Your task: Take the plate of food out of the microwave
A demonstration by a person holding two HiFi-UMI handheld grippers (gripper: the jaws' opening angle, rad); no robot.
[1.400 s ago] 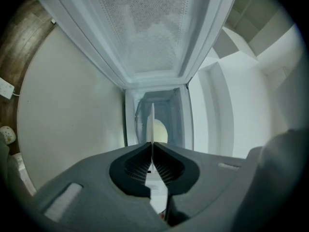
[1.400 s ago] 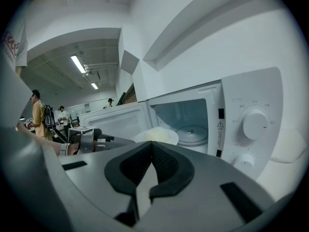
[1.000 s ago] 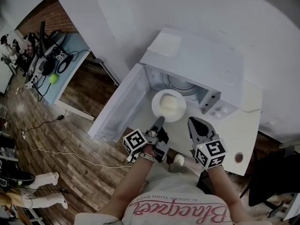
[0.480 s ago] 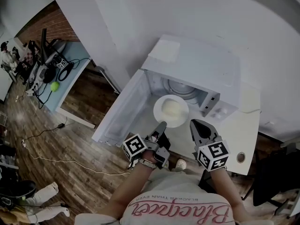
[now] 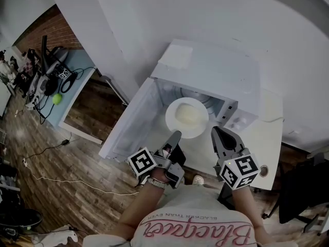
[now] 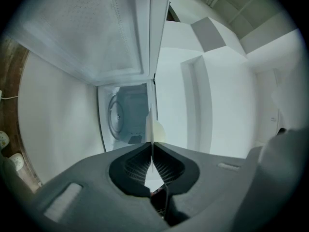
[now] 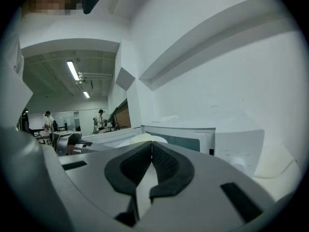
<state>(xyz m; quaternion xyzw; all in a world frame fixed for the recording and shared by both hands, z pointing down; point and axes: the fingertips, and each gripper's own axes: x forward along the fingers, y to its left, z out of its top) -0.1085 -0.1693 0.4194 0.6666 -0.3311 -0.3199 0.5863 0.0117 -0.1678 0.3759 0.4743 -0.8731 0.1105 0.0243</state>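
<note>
A white plate (image 5: 186, 117) with a pale mound of food (image 5: 188, 116) hovers at the mouth of the open white microwave (image 5: 216, 71). My left gripper (image 5: 175, 136) is shut on the plate's near rim. In the left gripper view the plate (image 6: 151, 128) shows edge-on between the pads, with the microwave cavity (image 6: 126, 114) behind it. My right gripper (image 5: 216, 133) is shut on nothing, just right of the plate and apart from it. Its closed tips (image 7: 152, 143) point past the plate (image 7: 137, 139) toward the microwave front (image 7: 193, 140).
The microwave door (image 5: 131, 123) hangs open to the left over the wooden floor (image 5: 77, 153). The microwave stands on a white counter (image 5: 270, 138) with a round hole (image 5: 263, 171) near its right edge. A blue desk (image 5: 72, 81) with cables stands far left.
The plate stays gripped by my left gripper and looks slightly larger, drawn a little out of the cavity. The right gripper keeps its place beside it.
</note>
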